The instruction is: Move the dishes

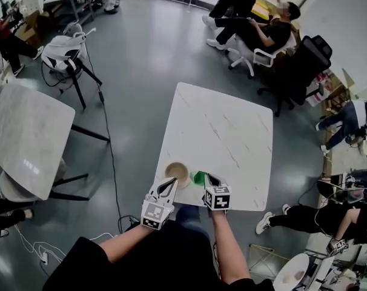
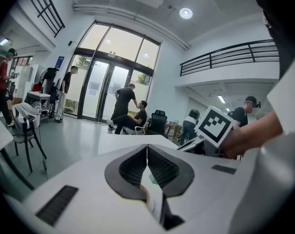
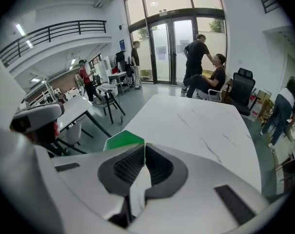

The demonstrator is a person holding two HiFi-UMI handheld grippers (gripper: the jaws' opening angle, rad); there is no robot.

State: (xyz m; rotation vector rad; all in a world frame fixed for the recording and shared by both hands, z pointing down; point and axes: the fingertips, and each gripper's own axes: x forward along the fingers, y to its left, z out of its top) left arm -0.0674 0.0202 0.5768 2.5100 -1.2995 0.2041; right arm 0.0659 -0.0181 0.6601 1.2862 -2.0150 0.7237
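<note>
I'm watching the person standing at the near edge of the white marble table (image 1: 232,132), and the job of moving the dishes is looking barely begun, if at all: both pieces are sitting on the tabletop and neither is being lifted. The tan bowl (image 1: 176,173) is resting just ahead of the tips of the left gripper (image 1: 170,183), a touch to their right. The small green dish (image 1: 199,177) is lying just beside the tips of the right gripper (image 1: 209,179), on their left, so the two dishes are sitting close together between the two tools. The left gripper's jaws are pressing together with nothing clamped, pointing almost level above the bowl. The right gripper's jaws are also meeting at the tips and carrying nothing, angling down with the green dish's edge peeking out just past them. I'm judging that the whole task is waiting to be done: a pair of jaws needs opening, then closing on a rim, then lifting and carrying, and likewise for the second dish; where they are going is not showing anywhere
</note>
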